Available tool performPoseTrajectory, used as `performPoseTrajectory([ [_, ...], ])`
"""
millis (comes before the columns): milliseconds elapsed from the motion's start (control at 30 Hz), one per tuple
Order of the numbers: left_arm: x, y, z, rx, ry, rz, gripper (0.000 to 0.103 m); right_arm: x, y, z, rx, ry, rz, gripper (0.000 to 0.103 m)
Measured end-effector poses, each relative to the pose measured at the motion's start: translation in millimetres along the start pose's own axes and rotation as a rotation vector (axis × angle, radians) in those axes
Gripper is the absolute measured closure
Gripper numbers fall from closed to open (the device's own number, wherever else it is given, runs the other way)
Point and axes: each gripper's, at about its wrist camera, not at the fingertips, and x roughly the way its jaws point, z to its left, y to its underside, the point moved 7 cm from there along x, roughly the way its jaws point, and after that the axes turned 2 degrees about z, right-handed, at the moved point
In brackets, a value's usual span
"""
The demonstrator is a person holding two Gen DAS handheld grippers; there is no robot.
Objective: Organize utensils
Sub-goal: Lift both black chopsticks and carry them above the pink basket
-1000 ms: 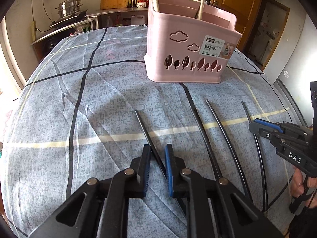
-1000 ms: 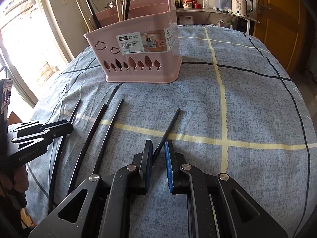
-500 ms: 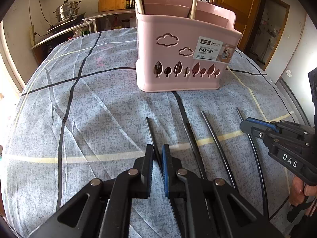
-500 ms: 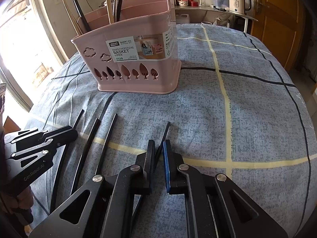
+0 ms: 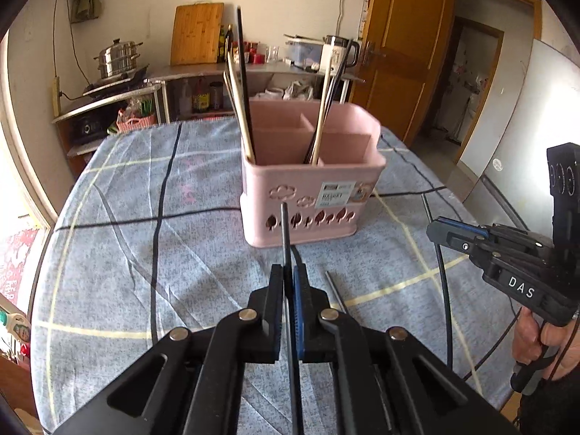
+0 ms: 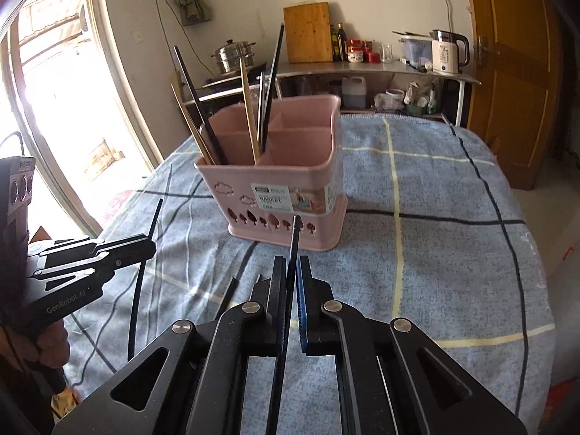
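Left gripper (image 5: 289,282): clenched on a black chopstick (image 5: 285,232); the stick runs forward between the pads, its tip raised off the cloth and aimed at the basket front.
Right gripper (image 6: 291,272): clenched on a second black chopstick (image 6: 295,235); the tip projects ahead of the pads toward the lower front wall of the basket.
Relative position: the two grippers are held side by side, well apart; each appears at the edge of the other's wrist view.
Pink basket (image 5: 366,177): upright on the table, ahead of both grippers, divided into compartments; a printed label sits on the front wall.
Basket contents: several black and light wooden chopsticks already stand in the rear-left and centre compartments; the near-right compartment appears unoccupied, though its floor is hidden.
Loose chopsticks (image 5: 444,290): at least two black sticks lie on the cloth between the grippers and near the basket; another (image 5: 335,290) lies just beside the left gripper.
Tablecloth (image 5: 145,253): blue, with dark and pale grid lines.
Progress (judgement): partly complete. Some sticks are sorted, two are in hand and not yet inserted, and at least two remain to be collected.
Next step (judgement): raise both tips above the rim, then lower each stick into a compartment.
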Motion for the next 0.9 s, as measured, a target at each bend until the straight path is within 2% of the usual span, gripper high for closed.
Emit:
performPoseTrajectory([
  [167,-41.5,-25.1,-4.4,0.027,0.017,-0.101,0.097,-36.8,-25.0,6.3,-0.026,0.001,-0.100,0.098],
  [433,-73.7,-54.7,-1.1,0.037,0.027,-0.192,0.097,-76.4,-49.3,9.7,-0.054,0.008,-0.204,0.098],
  [900,-76.8,-60.4,-5.0,0.049,0.049,-0.188,0.098,-92.3,-57.3,19.2,-0.095,0.005,-0.237,0.099],
])
